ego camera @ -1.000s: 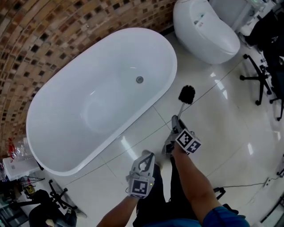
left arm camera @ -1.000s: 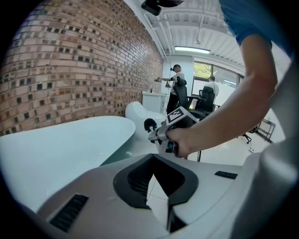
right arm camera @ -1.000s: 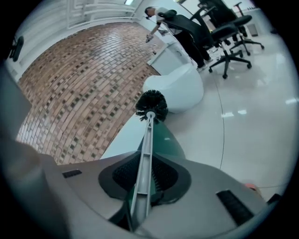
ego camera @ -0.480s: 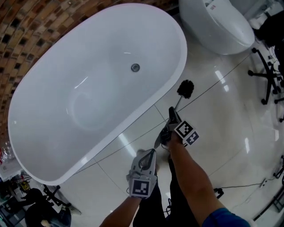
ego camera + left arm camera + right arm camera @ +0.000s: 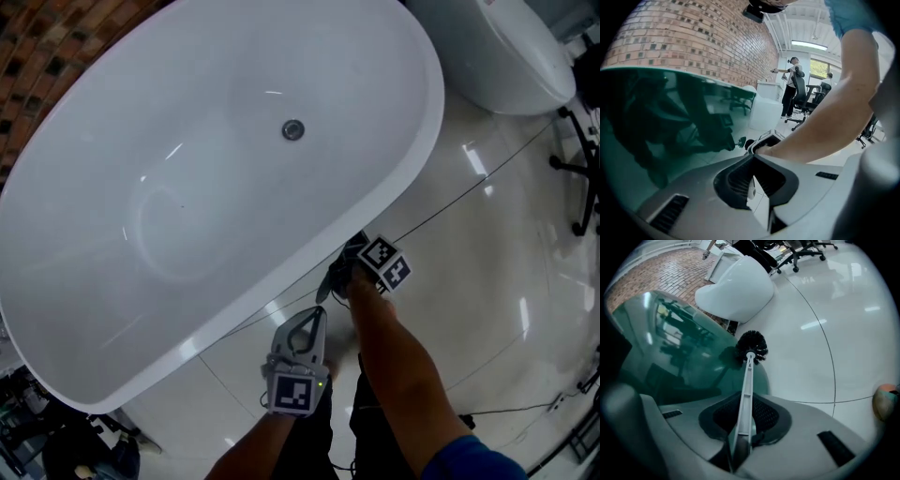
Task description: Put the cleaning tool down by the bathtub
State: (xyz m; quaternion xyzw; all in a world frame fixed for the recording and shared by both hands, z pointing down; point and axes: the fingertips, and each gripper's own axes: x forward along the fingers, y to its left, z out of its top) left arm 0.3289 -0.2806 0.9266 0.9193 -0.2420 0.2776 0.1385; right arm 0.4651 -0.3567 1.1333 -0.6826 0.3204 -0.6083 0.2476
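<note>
1. The bathtub (image 5: 427, 141) filled far more of the head view than a second before, so the person had bent down close beside its rim
2. The left tongs (image 5: 315, 317) had sunk toward the floor (image 5: 487, 244), tips together with nothing between them; they seemed to play no part in the placing
3. The right tongs (image 5: 336, 277) had dropped as well, clamped on the white handle of the cleaning brush (image 5: 746, 380)
4. The brush's black head, plainly visible beyond the tongs a second before, was now hidden in the head view under the tub's overhang; the right gripper view showed it just beside the tub's outer wall, low over the floor, though contact could not be told
5. Judged from this, the set-down was close: a last lowering and a release remained
</note>
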